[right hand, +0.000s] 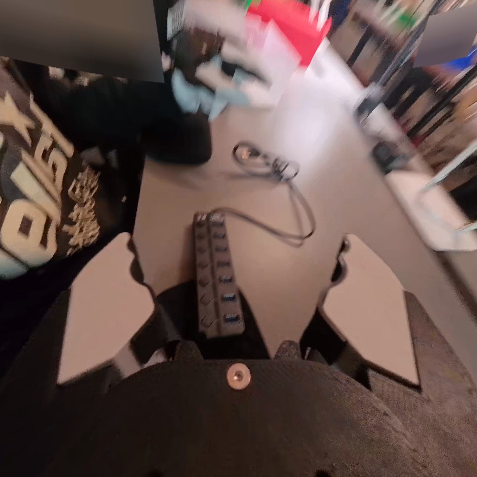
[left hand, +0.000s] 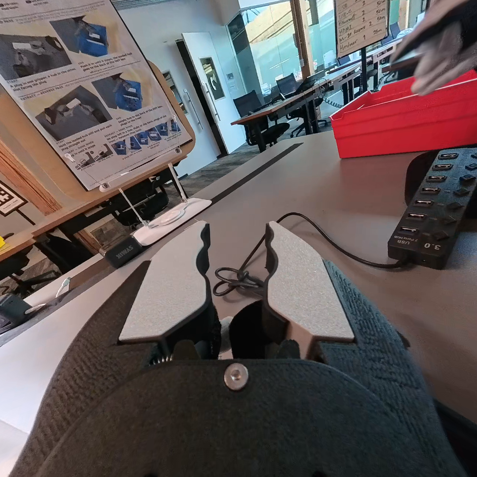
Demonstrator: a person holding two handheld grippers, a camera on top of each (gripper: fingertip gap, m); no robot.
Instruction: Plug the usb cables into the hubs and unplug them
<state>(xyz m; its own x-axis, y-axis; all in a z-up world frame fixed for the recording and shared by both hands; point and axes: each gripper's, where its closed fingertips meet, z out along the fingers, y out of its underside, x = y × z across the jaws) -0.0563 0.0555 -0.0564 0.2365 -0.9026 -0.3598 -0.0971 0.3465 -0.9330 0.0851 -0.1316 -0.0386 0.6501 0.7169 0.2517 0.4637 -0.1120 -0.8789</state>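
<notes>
The black hub (left hand: 428,209) lies flat on the grey bench (left hand: 296,180), its cable (left hand: 322,237) coiled just beside it. The left gripper (left hand: 236,227) points at that coil, fingers narrowly apart and empty. The right gripper (right hand: 237,237) hangs over the hub (right hand: 219,273), fingers wide.

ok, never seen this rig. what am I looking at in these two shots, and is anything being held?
There is no robot here: a person carries a hand-held gripper in each hand, and each has a wide-angle camera looking forward along its two fingers.

The left wrist view shows the left hand-held gripper, its fingers a little apart, low over a grey table. Ahead of it lies a thin black cable, tangled into a coil near the fingers and running to a black USB hub with a row of empty ports. Behind are a red tray and an instruction sheet on a stand.

The right wrist view is motion-blurred. It shows the right hand-held gripper, fingers wide apart, above the same hub.

Neither holds anything.
</notes>
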